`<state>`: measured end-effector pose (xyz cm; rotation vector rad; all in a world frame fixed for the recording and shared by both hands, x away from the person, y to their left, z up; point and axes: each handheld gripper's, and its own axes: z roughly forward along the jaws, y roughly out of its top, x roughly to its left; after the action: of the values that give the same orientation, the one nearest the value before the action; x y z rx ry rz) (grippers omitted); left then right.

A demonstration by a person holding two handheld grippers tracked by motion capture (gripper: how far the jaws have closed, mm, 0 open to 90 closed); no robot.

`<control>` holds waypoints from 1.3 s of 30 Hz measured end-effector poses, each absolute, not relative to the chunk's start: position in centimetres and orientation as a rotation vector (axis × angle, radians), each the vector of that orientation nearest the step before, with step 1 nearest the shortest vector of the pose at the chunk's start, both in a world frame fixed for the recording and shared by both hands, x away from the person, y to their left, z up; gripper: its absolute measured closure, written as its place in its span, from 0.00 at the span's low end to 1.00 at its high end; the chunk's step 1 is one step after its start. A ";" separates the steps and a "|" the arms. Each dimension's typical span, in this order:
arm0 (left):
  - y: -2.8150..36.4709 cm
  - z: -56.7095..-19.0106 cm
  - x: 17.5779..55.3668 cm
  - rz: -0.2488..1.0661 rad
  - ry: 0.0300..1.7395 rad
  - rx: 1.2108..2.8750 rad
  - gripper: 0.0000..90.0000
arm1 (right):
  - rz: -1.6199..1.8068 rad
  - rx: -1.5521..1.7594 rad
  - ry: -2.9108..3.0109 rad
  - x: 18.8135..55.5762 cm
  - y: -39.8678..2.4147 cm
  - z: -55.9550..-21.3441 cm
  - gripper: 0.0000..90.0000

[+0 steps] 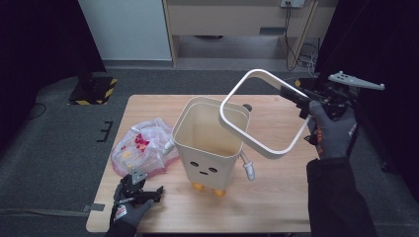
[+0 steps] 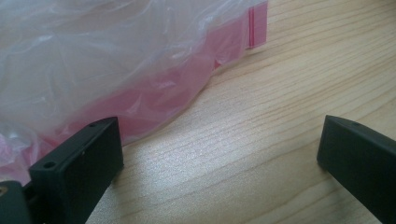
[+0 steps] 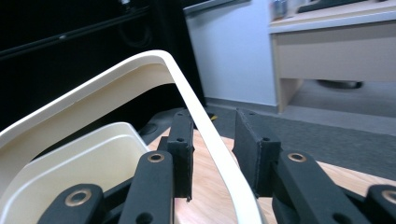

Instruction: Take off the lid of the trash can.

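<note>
A: What do the right gripper (image 1: 298, 101)'s jaws hold?
B: They grip the cream rounded-square plastic ring (image 3: 205, 126), lifted tilted above the cream plastic bin (image 1: 210, 143); whether both pads touch is hard to make out.
A: The left gripper (image 2: 219, 154)?
B: Jaws wide, holding nothing, on the wooden desk (image 2: 261, 121) beside one clear plastic bag (image 1: 141, 145), contents blurred.

Cream bin (image 1: 207, 143) with a little black dot face and orange feet, matching cream rim ring (image 1: 257, 116), clear-pink bag (image 1: 141, 145), light wood table (image 1: 276, 197).
</note>
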<state>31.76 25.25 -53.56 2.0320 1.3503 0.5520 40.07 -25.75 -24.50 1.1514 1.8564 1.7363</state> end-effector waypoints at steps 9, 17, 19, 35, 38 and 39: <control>25.2 -53.6 31.8 0.553 1.351 2.032 0.00 | 1.686 1.223 1.729 38.2 -30.9 -27.4 0.76; 25.2 -53.6 31.7 0.554 1.355 2.030 0.00 | 1.667 1.307 1.667 37.6 -33.6 -32.2 0.76; 25.2 -53.6 31.7 0.554 1.355 2.030 0.00 | 1.641 1.333 1.668 37.6 -33.9 -34.3 0.76; 25.2 -53.6 31.8 0.556 1.362 2.026 0.00 | 1.426 1.498 1.742 38.1 -33.3 -46.5 0.76; 25.1 -53.6 31.8 0.559 1.369 2.022 0.00 | 1.387 1.531 1.788 38.4 -32.9 -48.0 0.76; 25.1 -53.6 31.8 0.558 1.368 2.023 0.00 | 1.368 1.535 1.787 38.5 -32.8 -48.3 0.76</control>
<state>31.77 25.10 -53.56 2.0229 1.3682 0.5585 38.49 -32.78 -48.32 1.5355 1.7867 1.3676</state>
